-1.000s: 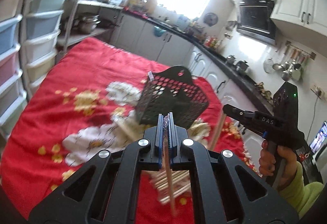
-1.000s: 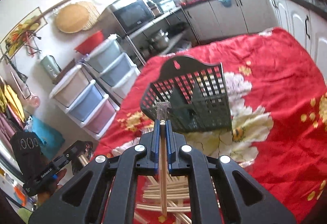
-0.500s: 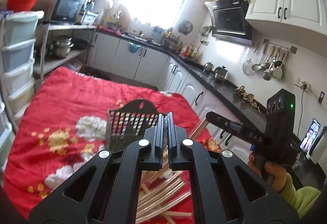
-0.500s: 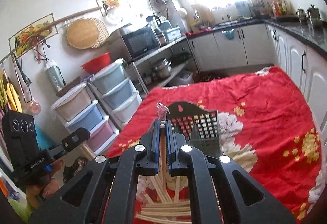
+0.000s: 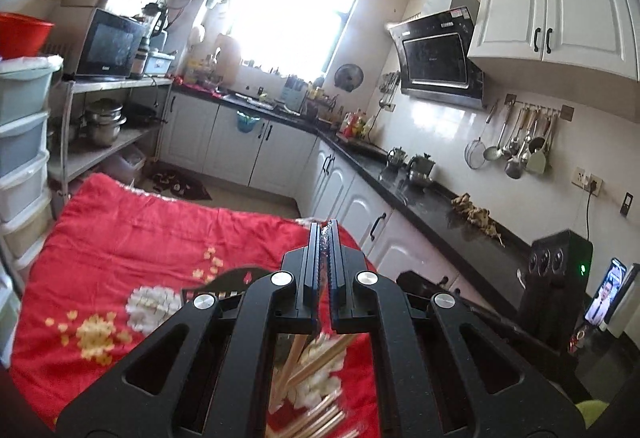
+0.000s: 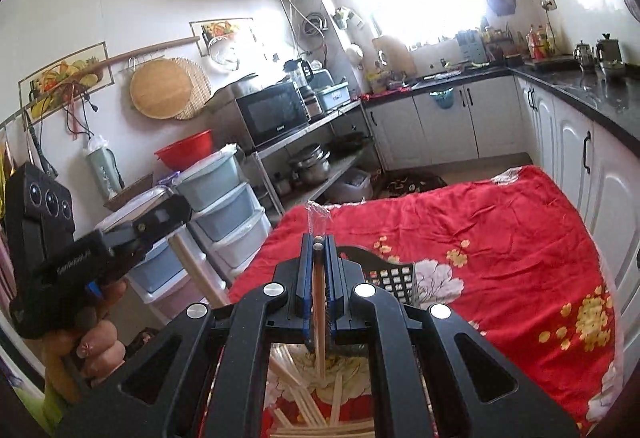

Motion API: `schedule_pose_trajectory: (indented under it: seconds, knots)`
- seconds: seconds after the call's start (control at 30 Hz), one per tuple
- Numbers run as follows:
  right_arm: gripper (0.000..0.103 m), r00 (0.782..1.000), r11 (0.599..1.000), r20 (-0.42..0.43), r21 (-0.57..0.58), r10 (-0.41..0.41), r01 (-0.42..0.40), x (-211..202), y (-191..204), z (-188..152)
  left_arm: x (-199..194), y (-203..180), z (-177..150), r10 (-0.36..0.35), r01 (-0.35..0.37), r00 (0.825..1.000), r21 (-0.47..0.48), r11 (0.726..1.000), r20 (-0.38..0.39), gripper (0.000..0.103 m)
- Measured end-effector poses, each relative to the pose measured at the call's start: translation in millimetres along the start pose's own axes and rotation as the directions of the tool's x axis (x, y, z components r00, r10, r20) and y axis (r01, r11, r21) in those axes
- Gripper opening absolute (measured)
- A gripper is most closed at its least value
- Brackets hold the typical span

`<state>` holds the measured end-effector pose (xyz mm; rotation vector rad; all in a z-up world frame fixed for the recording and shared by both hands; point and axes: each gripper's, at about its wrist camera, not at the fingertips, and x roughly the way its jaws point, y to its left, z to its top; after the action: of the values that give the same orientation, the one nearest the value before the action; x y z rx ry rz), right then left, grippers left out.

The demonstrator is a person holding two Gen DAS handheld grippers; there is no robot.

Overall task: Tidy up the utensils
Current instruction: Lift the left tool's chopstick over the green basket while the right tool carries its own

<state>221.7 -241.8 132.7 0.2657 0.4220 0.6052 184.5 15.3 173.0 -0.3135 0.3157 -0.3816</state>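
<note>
Gripping a wrapped pair of chopsticks (image 6: 319, 302), the right tongs (image 6: 319, 238) are almost closed, and the clear wrapper end (image 6: 317, 219) sticks up just past their tips while the wooden shafts run back between the blue pads and down under the tongs. The left tongs (image 5: 325, 228) are pressed together on another thin wrapped item (image 5: 325, 238), whose crinkled film shows in the narrow slit between the pads; I cannot tell from this view alone if it is one chopstick or a pair. In the right wrist view the left tongs (image 6: 176, 208) appear to the left, held by a hand (image 6: 94, 342), with a pale wooden stick (image 6: 196, 270) hanging down from them. Below and behind both tongs, loose chopsticks (image 6: 304, 410) lie in a crossed heap on the red flowered cloth (image 6: 500, 238) that covers the tabletop. A black perforated utensil basket (image 6: 394, 274) lies on the cloth just beyond the right tongs, mostly hidden by their frame; the same basket (image 5: 230, 284) shows to the left of the left tongs. Both tongs are above the cloth, not touching it.
</note>
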Motion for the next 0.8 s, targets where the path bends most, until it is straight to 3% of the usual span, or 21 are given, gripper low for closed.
schedule_pose_trajectory:
  seconds: [0.47,0.8]
  knots:
    - [0.006,0.984,0.998,0.167,-0.001,-0.06,0.061,-8,-9,35,30,20,54,0.098,-0.094,0.991,-0.041,0.995,0.092,0.001]
    - [0.006,0.963,0.993,0.244,0.016,-0.118,0.117,-5,-25,46,52,38,59,0.128,-0.125,0.986,-0.032,0.992,0.109,0.001]
